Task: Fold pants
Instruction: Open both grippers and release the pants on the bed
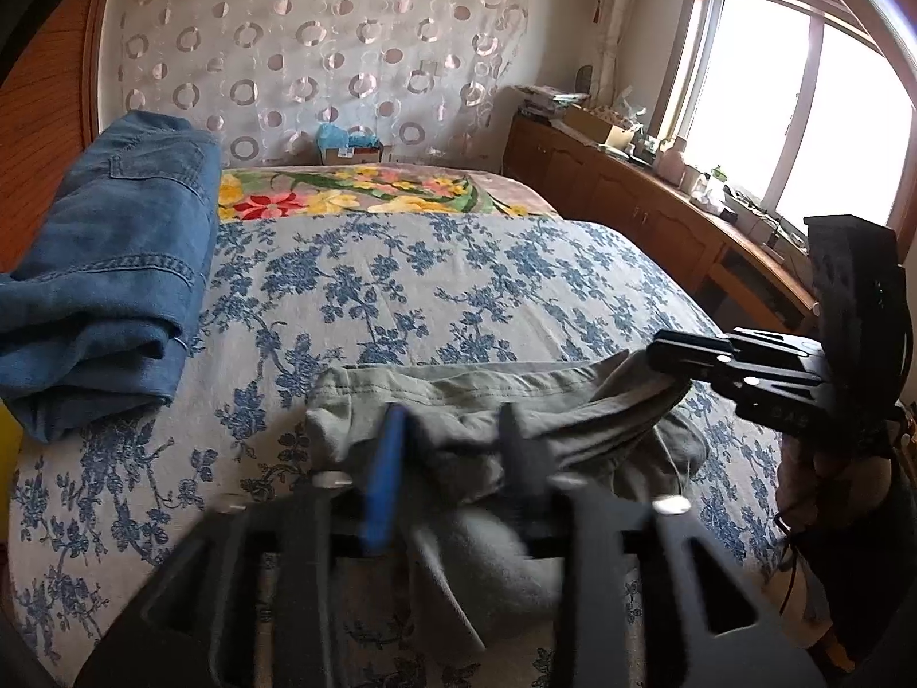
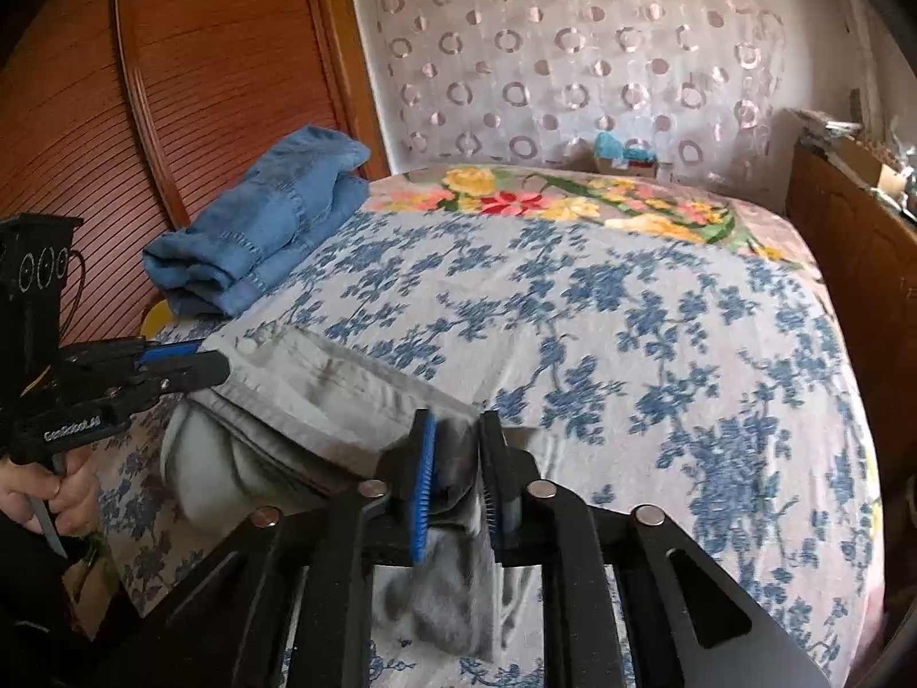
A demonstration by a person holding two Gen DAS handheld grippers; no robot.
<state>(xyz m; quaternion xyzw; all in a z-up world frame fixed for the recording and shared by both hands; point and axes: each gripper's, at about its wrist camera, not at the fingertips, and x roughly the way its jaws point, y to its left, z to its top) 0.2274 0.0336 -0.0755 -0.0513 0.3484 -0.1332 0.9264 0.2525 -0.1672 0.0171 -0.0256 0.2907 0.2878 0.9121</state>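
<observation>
Blue-flowered bedcover [image 1: 458, 281] is carrying folded jeans [image 1: 109, 264] near the wardrobe [image 2: 172, 86]; grey pants [image 2: 321, 395] are lying bunched between both grippers' parted jaws, left gripper [image 1: 453, 447], right gripper [image 2: 458, 470].

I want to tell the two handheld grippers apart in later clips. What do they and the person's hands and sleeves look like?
Both are black plastic tools with triangular cut-outs and round silver bolts. Each has one bright blue pad and one black pad. The left gripper carries white "GenRobot.AI" lettering, white circles on its upright block and a thin dark cable. The right gripper looks alike, with cords hanging by the hand. Sleeves look dark.
</observation>
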